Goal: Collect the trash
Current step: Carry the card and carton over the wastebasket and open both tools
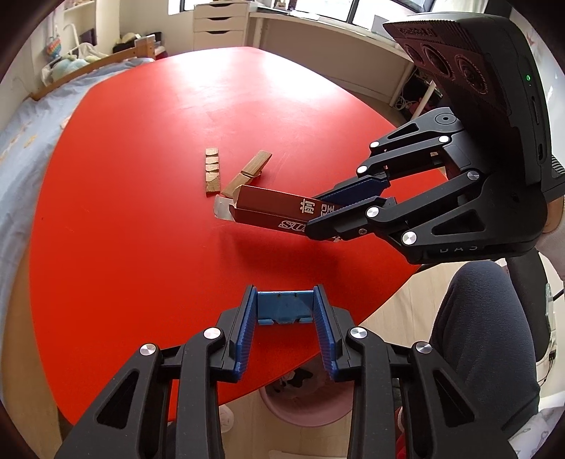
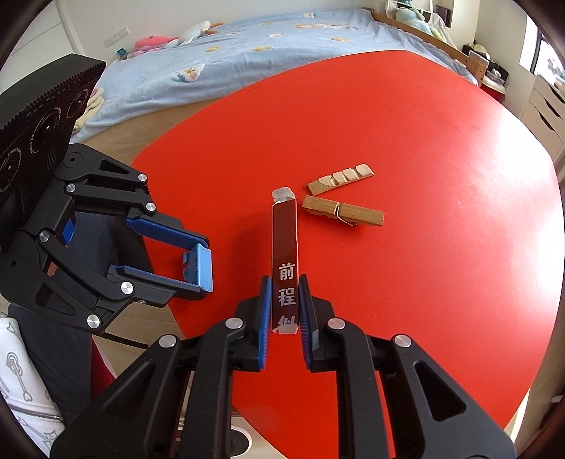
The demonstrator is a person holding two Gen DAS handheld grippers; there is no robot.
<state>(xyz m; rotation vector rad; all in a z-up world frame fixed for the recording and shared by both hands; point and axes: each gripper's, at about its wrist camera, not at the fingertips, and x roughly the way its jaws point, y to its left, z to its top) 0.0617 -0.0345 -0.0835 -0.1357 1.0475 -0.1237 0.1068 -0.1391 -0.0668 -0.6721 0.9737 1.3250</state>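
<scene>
My right gripper [image 2: 285, 282] is shut on a long dark red carton [image 2: 285, 243] with white characters and holds it just above the red table [image 2: 423, 282]; the carton's open end points away. The carton [image 1: 272, 208] and right gripper [image 1: 314, 212] also show in the left wrist view. My left gripper [image 1: 285, 293] is shut on a small blue plastic piece [image 1: 284, 307] held across its fingertips; this piece shows in the right wrist view too [image 2: 201, 268]. A wooden clothespin [image 2: 344, 213] and a notched wooden strip [image 2: 340, 178] lie on the table beyond the carton.
A pink bin [image 1: 310, 402] stands on the floor under the table's near edge. A bed with a blue sheet [image 2: 265, 53] runs along the far side. White drawers [image 1: 219, 24] and a desk stand by the window. The person's knee [image 1: 483, 339] is at the right.
</scene>
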